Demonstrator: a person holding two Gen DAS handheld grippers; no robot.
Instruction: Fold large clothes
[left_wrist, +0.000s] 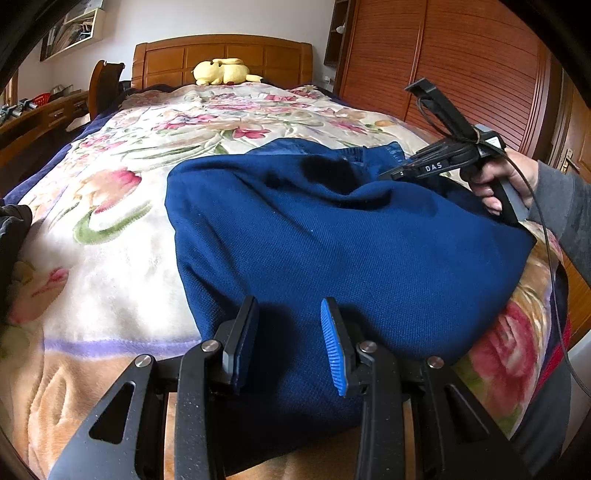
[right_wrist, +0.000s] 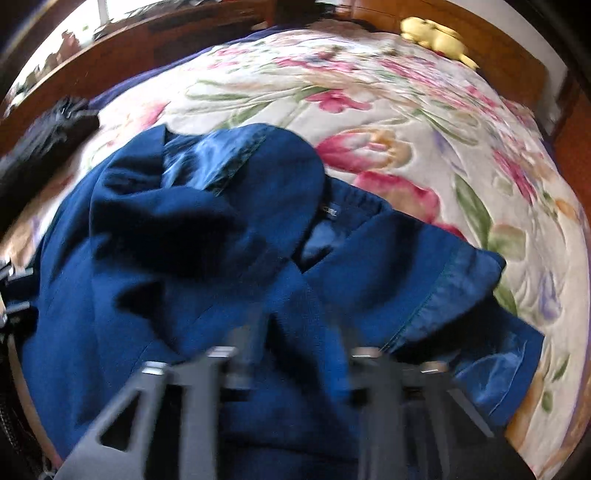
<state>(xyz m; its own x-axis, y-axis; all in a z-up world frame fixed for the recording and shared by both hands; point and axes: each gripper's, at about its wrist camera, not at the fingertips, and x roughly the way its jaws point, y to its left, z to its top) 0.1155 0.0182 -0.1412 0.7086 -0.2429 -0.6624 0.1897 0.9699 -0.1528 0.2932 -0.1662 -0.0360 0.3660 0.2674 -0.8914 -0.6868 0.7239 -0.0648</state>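
Note:
A large dark blue knit garment (left_wrist: 332, 243) lies partly folded on the flowered bedspread (left_wrist: 147, 147). My left gripper (left_wrist: 290, 343) is open, its blue-padded fingers just above the garment's near edge, holding nothing. My right gripper (left_wrist: 386, 175) shows in the left wrist view at the far right, held by a hand, its tip at the garment's collar area. In the blurred right wrist view the garment (right_wrist: 221, 258) is bunched with a hem on the right, and the right gripper (right_wrist: 295, 350) hovers over it; its jaws appear apart.
A yellow plush toy (left_wrist: 221, 72) lies by the wooden headboard (left_wrist: 221, 55). A wooden wardrobe (left_wrist: 461, 74) stands to the right. A desk with clutter (left_wrist: 40, 110) stands to the left. A dark cloth (left_wrist: 11, 229) lies at the bed's left edge.

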